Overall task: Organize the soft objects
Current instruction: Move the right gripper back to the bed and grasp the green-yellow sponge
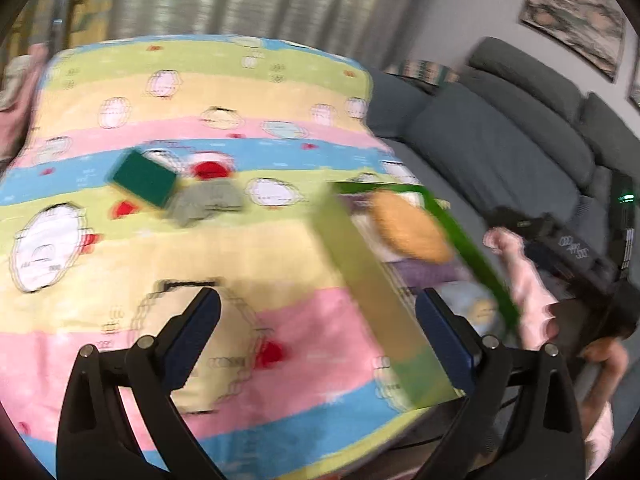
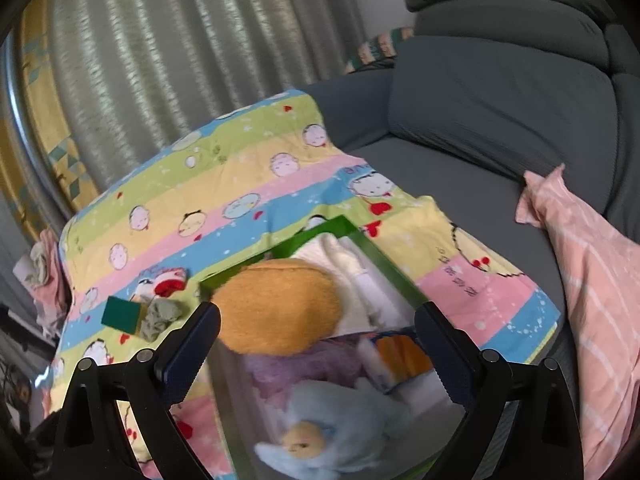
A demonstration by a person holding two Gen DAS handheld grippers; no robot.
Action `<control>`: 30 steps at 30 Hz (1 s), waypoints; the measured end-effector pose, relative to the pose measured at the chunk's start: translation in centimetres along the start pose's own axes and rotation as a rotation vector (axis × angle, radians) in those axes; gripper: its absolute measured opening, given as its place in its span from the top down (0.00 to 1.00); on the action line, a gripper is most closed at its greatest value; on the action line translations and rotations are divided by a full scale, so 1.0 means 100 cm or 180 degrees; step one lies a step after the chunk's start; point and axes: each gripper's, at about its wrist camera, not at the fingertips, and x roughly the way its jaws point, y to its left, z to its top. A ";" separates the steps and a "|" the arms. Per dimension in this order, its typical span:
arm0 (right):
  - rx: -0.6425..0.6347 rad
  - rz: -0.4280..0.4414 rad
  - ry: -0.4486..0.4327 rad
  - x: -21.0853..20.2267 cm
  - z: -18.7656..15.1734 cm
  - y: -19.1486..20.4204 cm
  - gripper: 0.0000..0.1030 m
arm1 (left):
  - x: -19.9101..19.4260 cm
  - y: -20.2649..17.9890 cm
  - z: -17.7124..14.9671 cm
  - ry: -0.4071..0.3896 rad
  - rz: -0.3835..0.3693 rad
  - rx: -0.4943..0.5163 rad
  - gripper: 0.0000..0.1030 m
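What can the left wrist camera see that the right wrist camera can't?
Only the left wrist view shows the framed picture on the wall, the open left gripper, and the person's hand holding the other tool.

Only the right wrist view shows the pale blue plush toy in the box, the pink striped pillow, and the open right gripper.

Both show the green-rimmed box, the round orange plush cushion, the dark green sponge, the grey-green crumpled cloth, the striped cartoon blanket and the grey sofa.
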 end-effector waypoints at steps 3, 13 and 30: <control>-0.0129 0.0042 -0.0016 0.000 -0.002 0.022 0.05 | -0.013 0.044 -0.007 -0.0134 0.0363 -0.0153 0.05; -0.0395 0.0757 0.0283 0.024 -0.025 0.110 0.05 | -0.027 0.173 -0.032 -0.0277 0.1245 -0.0986 0.05; -0.0438 0.0908 0.1311 0.196 -0.042 0.311 0.05 | -0.067 0.249 -0.040 -0.0365 0.1315 -0.1778 0.05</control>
